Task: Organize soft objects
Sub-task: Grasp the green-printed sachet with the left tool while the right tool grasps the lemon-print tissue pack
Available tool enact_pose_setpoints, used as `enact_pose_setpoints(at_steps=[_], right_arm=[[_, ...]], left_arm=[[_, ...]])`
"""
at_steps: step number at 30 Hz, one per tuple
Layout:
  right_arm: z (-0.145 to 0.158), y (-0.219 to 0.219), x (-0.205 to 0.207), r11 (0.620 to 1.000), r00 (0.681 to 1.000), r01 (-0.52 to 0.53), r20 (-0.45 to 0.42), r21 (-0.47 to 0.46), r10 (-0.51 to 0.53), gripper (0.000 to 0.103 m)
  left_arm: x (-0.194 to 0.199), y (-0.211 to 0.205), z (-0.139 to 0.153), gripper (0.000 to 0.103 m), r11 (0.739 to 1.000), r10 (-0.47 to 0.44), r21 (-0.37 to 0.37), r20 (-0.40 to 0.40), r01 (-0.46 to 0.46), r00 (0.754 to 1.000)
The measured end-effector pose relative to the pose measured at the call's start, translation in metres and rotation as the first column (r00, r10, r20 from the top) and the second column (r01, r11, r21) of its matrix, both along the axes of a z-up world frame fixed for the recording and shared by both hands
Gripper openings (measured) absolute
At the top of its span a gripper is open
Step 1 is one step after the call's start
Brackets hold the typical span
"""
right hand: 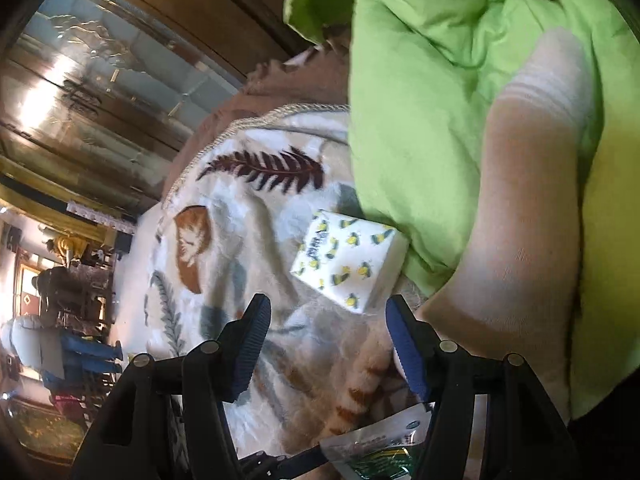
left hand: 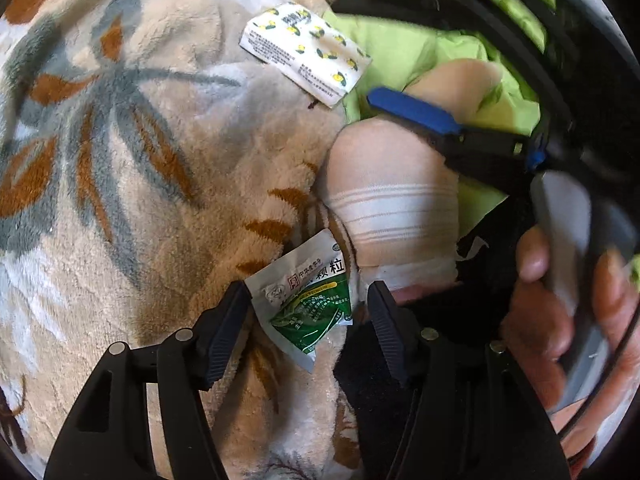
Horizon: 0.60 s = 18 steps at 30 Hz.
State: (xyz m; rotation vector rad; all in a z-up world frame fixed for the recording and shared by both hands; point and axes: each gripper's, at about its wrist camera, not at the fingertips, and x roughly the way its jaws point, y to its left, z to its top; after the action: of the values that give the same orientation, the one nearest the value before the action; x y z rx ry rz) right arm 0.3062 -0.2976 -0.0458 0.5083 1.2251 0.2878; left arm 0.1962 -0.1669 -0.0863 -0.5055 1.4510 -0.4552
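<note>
Blanket: fleece with grey and rust leaf print [left hand: 132, 168] fills the left of the left wrist view and carries everything else.
Left gripper: [left hand: 308, 320] points down at the blanket, black jaws apart, nothing pinched.
Sachet: green and white packet [left hand: 308, 304] lies flat on the blanket between the left gripper's fingertips; whether the pads touch its edges cannot be told. Its corner also shows at the bottom of the right wrist view [right hand: 380, 452].
Tissue pack: white with a lemon print [left hand: 306, 50], on the blanket well above the sachet, its right end against the green cloth.
Sock: pale beige with white stripes [left hand: 390, 208], just right of the sachet, lying partly on the green cloth.
Green cloth: crumpled lime fabric [left hand: 412, 46] along the upper right.
Right gripper: [right hand: 326, 344] blue-padded jaws spread and empty, the tissue pack just ahead of them, the sock beside its right finger.
Hand: [left hand: 568, 320] wraps the right gripper's grey handle at the far right.
</note>
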Motion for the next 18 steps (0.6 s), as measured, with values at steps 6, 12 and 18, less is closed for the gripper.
enact_pose_setpoints(at_steps=[6, 12, 18], right_arm=[[-0.007, 0.005, 0.023, 0.999, 0.995, -0.043, -0.09, 0.002, 0.043, 0.068], [-0.02, 0.032, 0.042, 0.979, 0.974, -0.146, -0.192, -0.139, 0.118, 0.068], [-0.03, 0.06, 0.059, 0.925, 0.954, -0.264, -0.218, -0.274, 0.208, 0.067]], left_arm=[[0.015, -0.01, -0.005, 0.06, 1.0, 0.013, 0.004, -0.022, -0.013, 1.0], [0.029, -0.008, -0.009, 0.046, 0.999, 0.037, 0.024, -0.035, -0.036, 0.999], [0.037, 0.002, -0.017, 0.019, 0.997, 0.047, 0.054, -0.004, -0.047, 0.999]])
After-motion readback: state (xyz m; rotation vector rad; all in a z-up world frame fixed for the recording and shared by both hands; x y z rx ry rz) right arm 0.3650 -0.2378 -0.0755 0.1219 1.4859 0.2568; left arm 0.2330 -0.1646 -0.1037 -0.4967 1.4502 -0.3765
